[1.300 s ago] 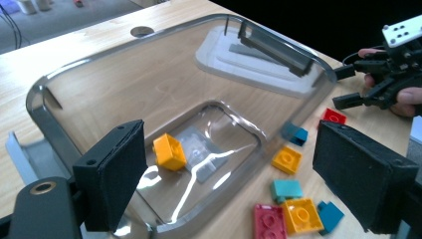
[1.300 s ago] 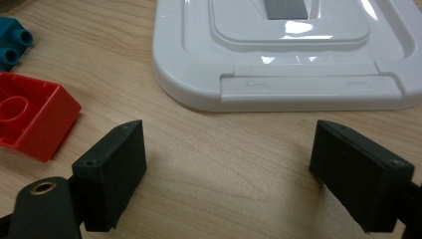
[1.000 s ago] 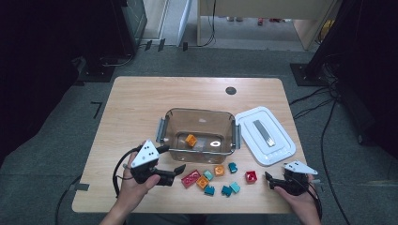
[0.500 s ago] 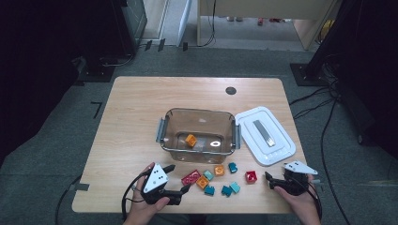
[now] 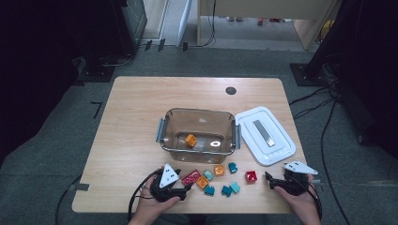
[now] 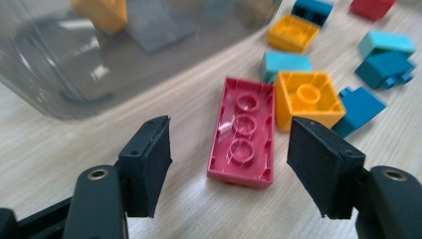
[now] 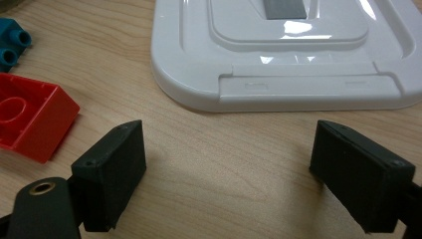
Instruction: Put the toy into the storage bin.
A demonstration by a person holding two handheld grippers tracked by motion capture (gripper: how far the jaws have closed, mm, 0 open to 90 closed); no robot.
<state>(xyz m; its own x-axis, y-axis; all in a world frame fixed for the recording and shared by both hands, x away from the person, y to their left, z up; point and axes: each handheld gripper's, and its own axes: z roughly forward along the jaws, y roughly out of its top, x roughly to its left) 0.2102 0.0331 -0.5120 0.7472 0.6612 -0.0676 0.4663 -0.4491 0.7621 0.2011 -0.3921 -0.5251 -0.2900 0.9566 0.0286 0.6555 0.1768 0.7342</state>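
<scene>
**Left jaws closing in over the pink brick**

Low in the high view, left of centre, the left gripper (image 5: pixel 184 188) sits on the tabletop (image 5: pixel 131 122) beside the pink brick (image 5: pixel 191 177). In the left gripper view that brick (image 6: pixel 243 132) lies studs-down between the two black jaws — they have just been narrowing, yet neither pad touches it. An orange brick (image 6: pixel 307 98) lies against its right edge, and the clear tub (image 6: pixel 99 50) fills the upper left. At the lower right of the high view the right gripper (image 5: pixel 271 180) rests with jaws released, nothing between them — the red brick (image 7: pixel 30 114) at left, the white lid (image 7: pixel 298 55) above.
</scene>
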